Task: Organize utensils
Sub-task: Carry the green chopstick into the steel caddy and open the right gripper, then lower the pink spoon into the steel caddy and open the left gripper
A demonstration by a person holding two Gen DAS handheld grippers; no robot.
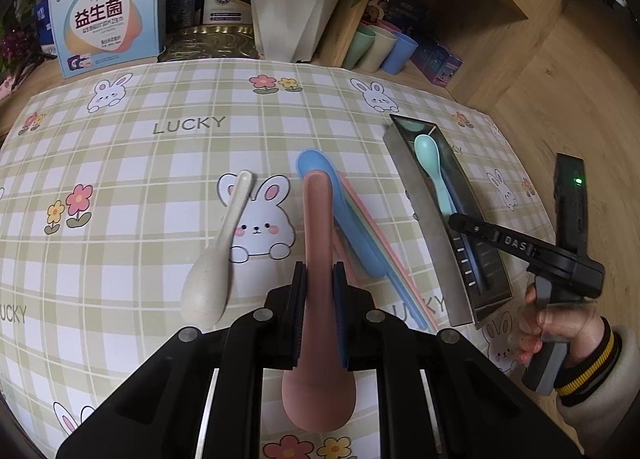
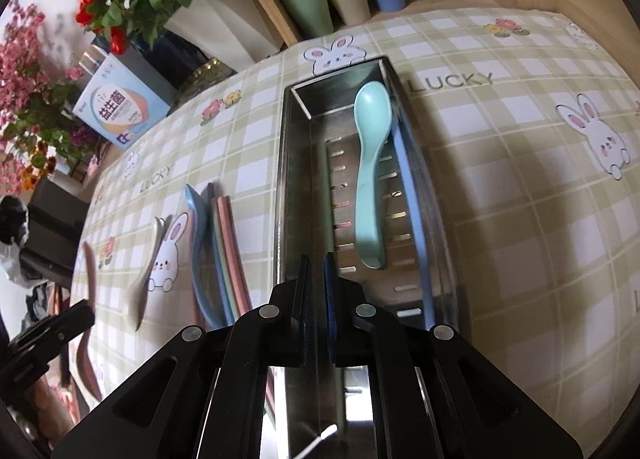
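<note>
Left wrist view shows our left tool [image 1: 319,291] squeezing the pink spoon [image 1: 316,279] by its handle. The bowl of the spoon hangs back under the tool, and the handle tip pointing ahead. Just ahead and to the left of this tool, a cream spoon [image 1: 218,251] lies on the surface [image 1: 160,163]. Just to its right lies a blue spoon [image 1: 340,211] on top of some colored chopsticks [image 1: 404,283].

Further right is the metal tray [image 1: 428,227]. A mint spoon [image 2: 370,167] already lies in it, with a blue chopstick [image 2: 412,211] along the tray's right wall. Our right tool [image 2: 317,291] hovers over the near end of the tray. Its jaws are nearly shut, with only a thin gap, and nothing is between them.

We think the pink spoon goes into the tray next. Here is what could go wrong. The grip is on a thin, smooth handle, so the heavy bowl could swing and the spoon could slip out. The right tool is above the tray, so the two tools could bump there. The spoon could also hit the tray wall and push the tray, or land on the mint spoon and sit crooked.
</note>
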